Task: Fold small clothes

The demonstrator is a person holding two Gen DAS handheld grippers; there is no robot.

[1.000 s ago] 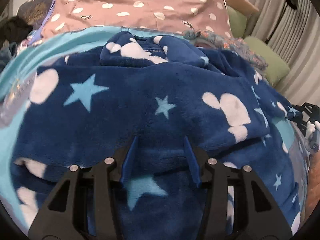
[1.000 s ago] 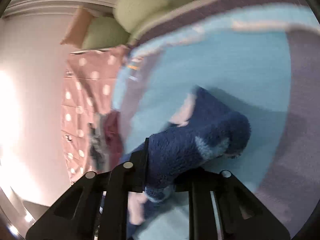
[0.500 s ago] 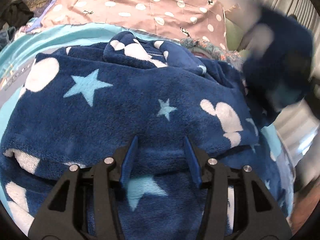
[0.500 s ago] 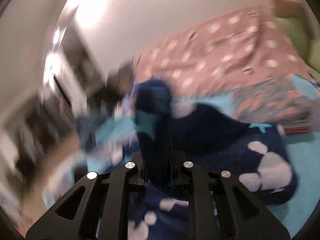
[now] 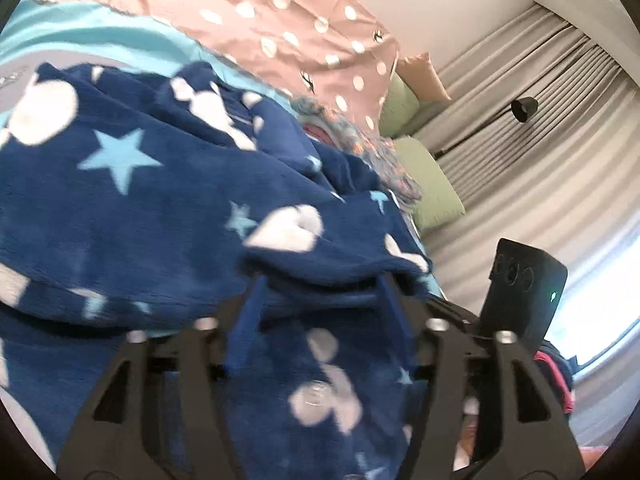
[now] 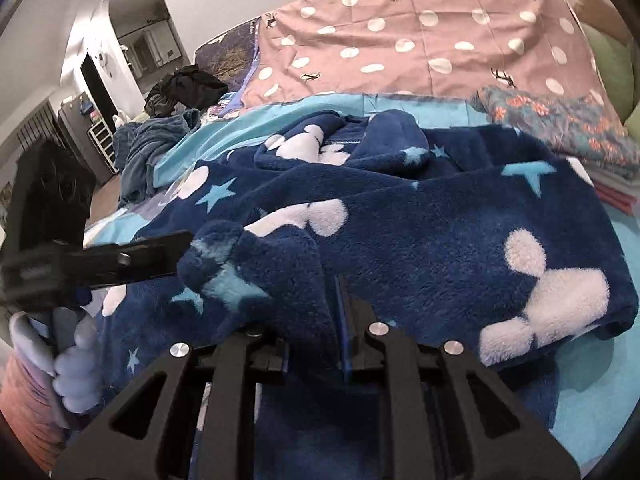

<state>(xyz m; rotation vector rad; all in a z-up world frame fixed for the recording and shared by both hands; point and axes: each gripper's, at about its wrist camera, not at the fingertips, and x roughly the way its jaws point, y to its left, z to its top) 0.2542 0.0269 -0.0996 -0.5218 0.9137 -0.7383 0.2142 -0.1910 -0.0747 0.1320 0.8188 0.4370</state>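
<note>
This is a bedroom in a home. A bed [image 6: 600,380] takes up most of both views, spread with a turquoise sheet and a pink polka-dot cover [image 6: 420,40], with green pillows [image 5: 432,188] at its head and a dark heap of clothes [image 6: 184,88] at its far corner. Long grey curtains [image 5: 540,120] hang from ceiling height beside the bed with a black lamp [image 5: 524,108] in front of them, and the right wrist view shows an open doorway [image 6: 140,48] into another lit room.
</note>
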